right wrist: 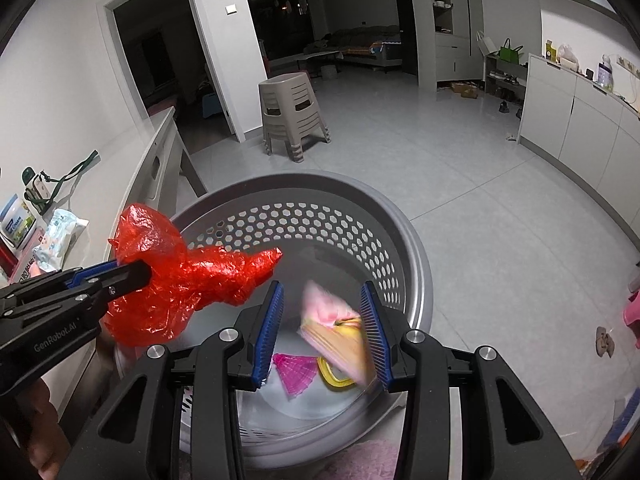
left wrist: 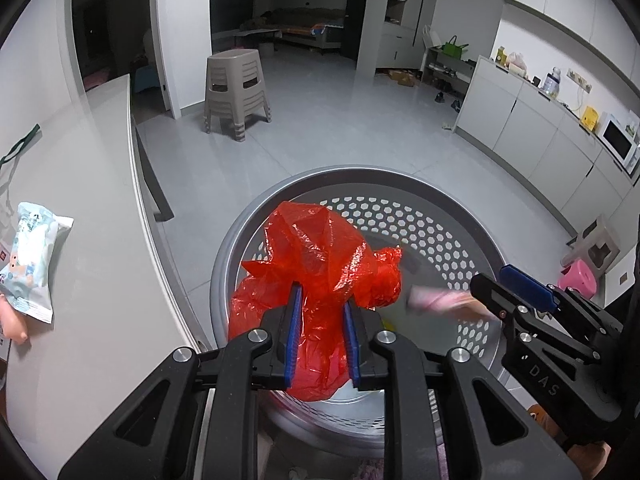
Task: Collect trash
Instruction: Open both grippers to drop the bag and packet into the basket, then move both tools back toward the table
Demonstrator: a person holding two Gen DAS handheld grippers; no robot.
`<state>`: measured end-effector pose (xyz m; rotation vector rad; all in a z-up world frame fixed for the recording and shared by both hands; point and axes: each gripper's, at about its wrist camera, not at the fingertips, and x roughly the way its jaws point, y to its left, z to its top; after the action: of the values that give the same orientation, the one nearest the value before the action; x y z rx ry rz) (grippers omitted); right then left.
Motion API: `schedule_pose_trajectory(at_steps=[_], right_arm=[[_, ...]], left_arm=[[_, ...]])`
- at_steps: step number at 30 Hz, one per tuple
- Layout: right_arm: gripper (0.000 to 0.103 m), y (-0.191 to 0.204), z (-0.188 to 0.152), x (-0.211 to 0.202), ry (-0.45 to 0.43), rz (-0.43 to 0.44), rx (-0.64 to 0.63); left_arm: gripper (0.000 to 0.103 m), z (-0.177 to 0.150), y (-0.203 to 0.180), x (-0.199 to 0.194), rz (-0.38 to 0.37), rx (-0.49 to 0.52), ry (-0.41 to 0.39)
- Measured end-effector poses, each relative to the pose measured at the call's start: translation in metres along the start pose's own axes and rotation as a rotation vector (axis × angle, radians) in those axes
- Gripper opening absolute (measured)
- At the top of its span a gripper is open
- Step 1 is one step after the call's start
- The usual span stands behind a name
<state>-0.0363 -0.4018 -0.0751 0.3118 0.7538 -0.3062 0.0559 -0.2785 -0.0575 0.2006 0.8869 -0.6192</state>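
My left gripper [left wrist: 321, 312] is shut on a crumpled red plastic bag [left wrist: 320, 268] and holds it over the grey perforated basket [left wrist: 400, 216]. The bag [right wrist: 180, 280] and left gripper [right wrist: 120, 276] also show at the left of the right wrist view. My right gripper [right wrist: 322, 320] is open above the basket [right wrist: 304, 220]; a blurred pink and tan wrapper [right wrist: 340, 328] is between its fingers, touching the right pad or falling, I cannot tell. A magenta wrapper [right wrist: 294, 372] and a yellow piece [right wrist: 334, 374] lie on the basket floor. The right gripper [left wrist: 520, 292] shows at the right of the left wrist view.
A white counter [left wrist: 80, 184] at the left holds a wipes packet [left wrist: 32, 256], a tin [right wrist: 16, 220] and a bottle [right wrist: 36, 188]. Stacked beige stools [left wrist: 236, 88] stand on the tiled floor. White cabinets [left wrist: 540, 128] run along the right; a pink stool [left wrist: 580, 280] is nearby.
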Motion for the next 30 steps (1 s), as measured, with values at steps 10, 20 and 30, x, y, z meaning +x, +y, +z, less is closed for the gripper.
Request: schedule_pose_trajectory(at_steps=[10, 20, 30], right_arm=[[0.041, -0.005, 0.001, -0.005, -0.010, 0.009, 0.020], [0.045, -0.003, -0.002, -0.013, -0.017, 0.021, 0.024], [0.058, 0.005, -0.007, -0.025, -0.036, 0.042, 0.021]], left_arm=[[0.047, -0.003, 0.000, -0.005, 0.008, -0.013, -0.014], [0.055, -0.007, 0.000, -0.015, 0.021, -0.020, -0.029], [0.070, -0.013, 0.005, -0.033, 0.047, -0.036, -0.074]])
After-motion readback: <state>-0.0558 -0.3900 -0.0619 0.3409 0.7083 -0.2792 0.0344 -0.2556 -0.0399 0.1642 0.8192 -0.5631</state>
